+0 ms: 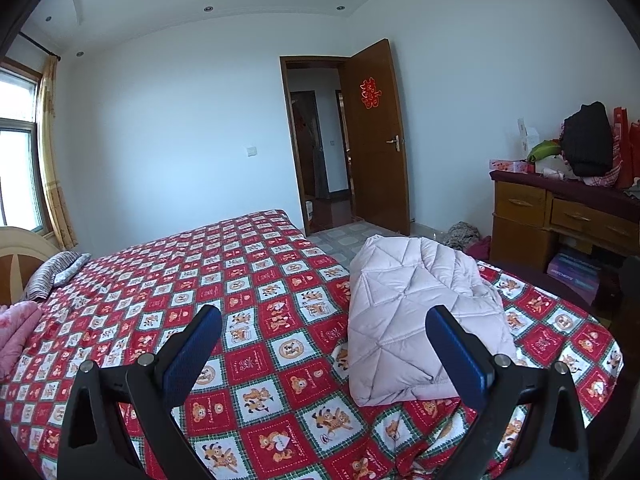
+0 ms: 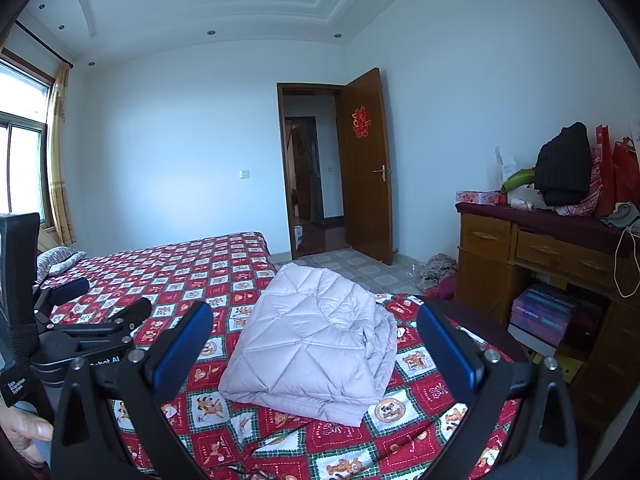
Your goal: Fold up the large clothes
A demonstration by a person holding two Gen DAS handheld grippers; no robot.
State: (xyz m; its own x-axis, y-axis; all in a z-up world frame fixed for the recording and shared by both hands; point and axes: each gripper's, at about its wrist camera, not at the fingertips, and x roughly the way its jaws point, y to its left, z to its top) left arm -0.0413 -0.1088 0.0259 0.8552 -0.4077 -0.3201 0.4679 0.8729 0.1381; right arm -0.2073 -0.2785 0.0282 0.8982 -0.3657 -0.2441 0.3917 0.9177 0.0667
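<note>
Left wrist view: the left gripper (image 1: 323,332) hangs above the bed (image 1: 256,280), jaws spread wide, nothing between them. The pale quilted jacket (image 1: 416,312) lies ahead and off to the right, already gathered into a thick bundle on the patterned sheet. Its long axis runs away from the camera toward the foot of the bed. The right-hand blue pad (image 1: 460,356) overlaps the bundle's near right side in the picture; whether it touches the cloth I cannot tell. The left pad is over bare sheet.

Right wrist view: the right gripper (image 2: 314,336) is also wide open and empty. Here the jacket (image 2: 316,344) sits almost squarely between the two pads, straight ahead and lower, near corner pointing back toward the camera. The left gripper's body (image 2: 80,332) shows at the left, held by a hand (image 2: 28,432), clear of the cloth.

Judgement: the right gripper is better lined up; a straight descent would meet the bundle, while the left must shift rightward first.
</note>
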